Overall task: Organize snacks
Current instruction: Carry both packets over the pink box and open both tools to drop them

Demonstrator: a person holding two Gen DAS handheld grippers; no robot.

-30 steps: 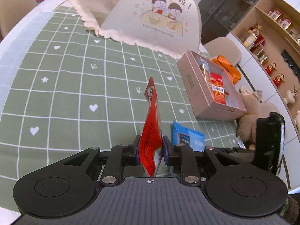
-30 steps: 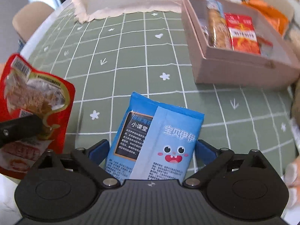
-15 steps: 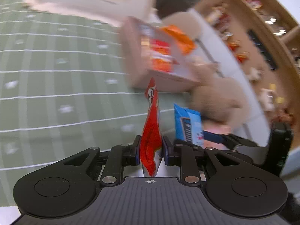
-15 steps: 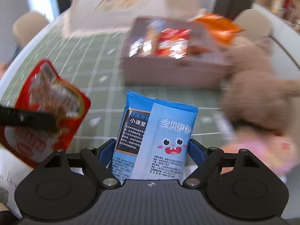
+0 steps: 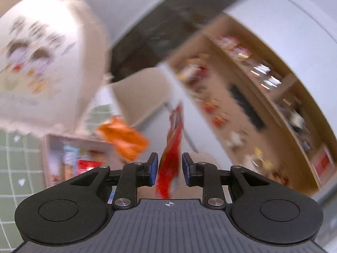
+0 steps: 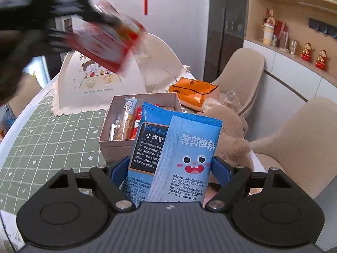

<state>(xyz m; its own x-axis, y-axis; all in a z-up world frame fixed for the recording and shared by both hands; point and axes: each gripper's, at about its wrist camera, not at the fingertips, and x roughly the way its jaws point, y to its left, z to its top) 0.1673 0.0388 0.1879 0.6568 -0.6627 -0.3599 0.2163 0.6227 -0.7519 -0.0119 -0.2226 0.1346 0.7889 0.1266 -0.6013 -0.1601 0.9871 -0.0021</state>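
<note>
Left tool [image 5: 169,169]: jaws are opening right now, blue pads standing off either side of the red snack packet [image 5: 171,158], which hangs edge-on between them; the picture is smeared, so whether a pad touches it I cannot tell.
Red snack packet, other view: up high at the top left of the right wrist view, blurred, with the dark left tool across it.
Right tool [image 6: 170,169]: clenched on the blue seaweed packet [image 6: 174,158], blue pads pressed on both side edges.
Blue seaweed packet: upright in the right tool, cartoon face toward the camera, lifted above the bench [image 6: 42,139] in front of the box.
Pink box [image 6: 118,145]: open on the green checked cloth, with a long packet of sticks [image 6: 126,120] and red packets lying inside.
Orange bag [image 6: 193,90]: lying just behind the box, near the bench's far edge.
Food cover [image 6: 99,88]: white mesh dome with a cartoon print, standing behind and left of the box.
Plush toy [image 6: 229,130]: brown, slumped right beside the box on its right.
Chairs [image 6: 242,71]: beige, beyond the bench on the right.
</note>
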